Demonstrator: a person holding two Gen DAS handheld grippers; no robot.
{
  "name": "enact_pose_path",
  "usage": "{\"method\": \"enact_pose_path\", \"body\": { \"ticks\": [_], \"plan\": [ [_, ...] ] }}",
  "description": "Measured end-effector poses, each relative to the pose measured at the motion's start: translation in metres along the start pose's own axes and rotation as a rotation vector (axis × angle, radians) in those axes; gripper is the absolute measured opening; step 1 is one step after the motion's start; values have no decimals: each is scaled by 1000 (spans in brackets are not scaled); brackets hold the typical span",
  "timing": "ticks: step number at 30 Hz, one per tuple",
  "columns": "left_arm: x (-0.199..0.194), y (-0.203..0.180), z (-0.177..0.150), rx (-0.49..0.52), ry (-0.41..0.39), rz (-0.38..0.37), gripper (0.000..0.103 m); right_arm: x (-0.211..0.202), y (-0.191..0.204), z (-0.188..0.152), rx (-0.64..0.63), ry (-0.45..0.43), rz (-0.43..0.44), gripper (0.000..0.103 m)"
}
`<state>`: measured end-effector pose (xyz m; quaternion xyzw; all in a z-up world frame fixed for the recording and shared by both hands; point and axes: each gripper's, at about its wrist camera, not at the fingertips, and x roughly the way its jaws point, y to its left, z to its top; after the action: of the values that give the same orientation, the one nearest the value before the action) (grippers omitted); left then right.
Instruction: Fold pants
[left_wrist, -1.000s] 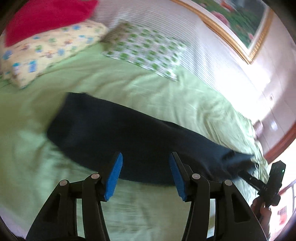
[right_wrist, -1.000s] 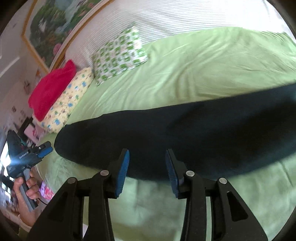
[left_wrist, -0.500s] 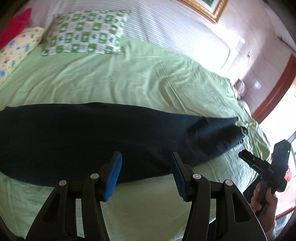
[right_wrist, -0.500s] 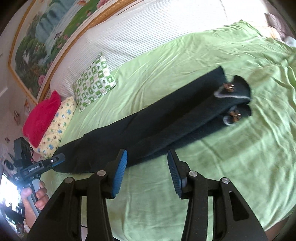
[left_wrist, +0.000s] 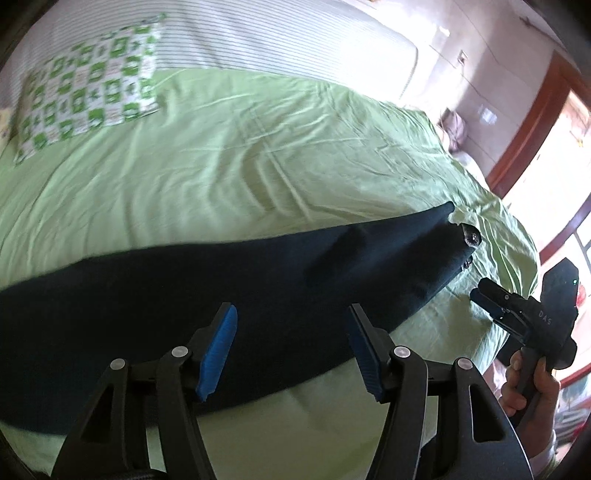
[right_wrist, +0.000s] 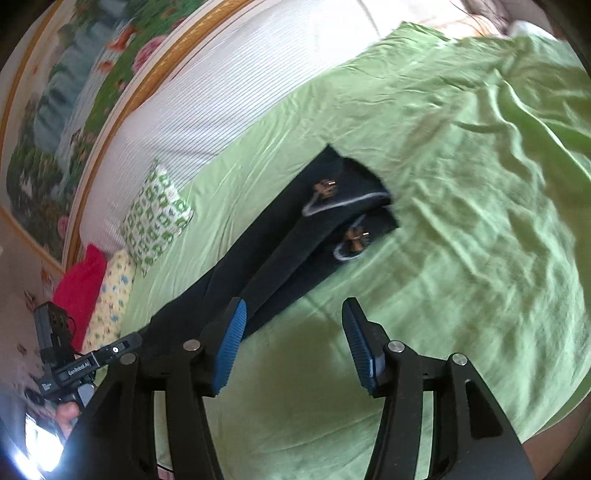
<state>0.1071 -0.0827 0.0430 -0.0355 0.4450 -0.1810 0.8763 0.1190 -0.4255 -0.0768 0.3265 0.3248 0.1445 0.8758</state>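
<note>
Green bedsheet (left_wrist: 229, 177): pants (left_wrist: 184, 302) near its edge.

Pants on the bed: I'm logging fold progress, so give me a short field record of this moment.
garment: dark pants, laid out long on the green sheet
legs: stacked one on the other, cuffs together
left claw: open, above the pants, holding nothing
right claw: open, near the leg end, holding nothing
fold across length: not yet done

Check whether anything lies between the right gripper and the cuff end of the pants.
Nothing visible does. Only bare green sheet separates the open right gripper from the cuffs of the dark pants.
</note>
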Motion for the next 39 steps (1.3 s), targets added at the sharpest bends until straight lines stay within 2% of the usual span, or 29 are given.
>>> {"method": "enact_pose_path", "body": {
  "ticks": [5,17,24,27,29,32,34,36,39],
  "plan": [
    [22,-21,24,56,37,-34,64,3,-14,8,79,-5,17,57],
    [82,-91,79,292,159,-85,66,13,-34,30,215,-22,63,60],
    [131,-130,110,354,253,-170,66,18,-39,36,231,-43,79,60],
    [154,-147,114,372,312,-204,66,19,-42,37,214,-57,65,49],
    [165,-158,113,398,339,-212,66,19,-46,36,211,-61,64,32],
    [179,-174,110,449,353,-214,63,19,-54,32,209,-54,78,17],
    [189,-181,107,467,364,-217,54,18,-55,31,202,-52,90,16],
    [193,-183,106,466,374,-252,33,17,-54,30,186,-55,96,15],
    [186,-183,105,473,352,-286,15,15,-53,29,174,-54,109,14]
  ]
}}
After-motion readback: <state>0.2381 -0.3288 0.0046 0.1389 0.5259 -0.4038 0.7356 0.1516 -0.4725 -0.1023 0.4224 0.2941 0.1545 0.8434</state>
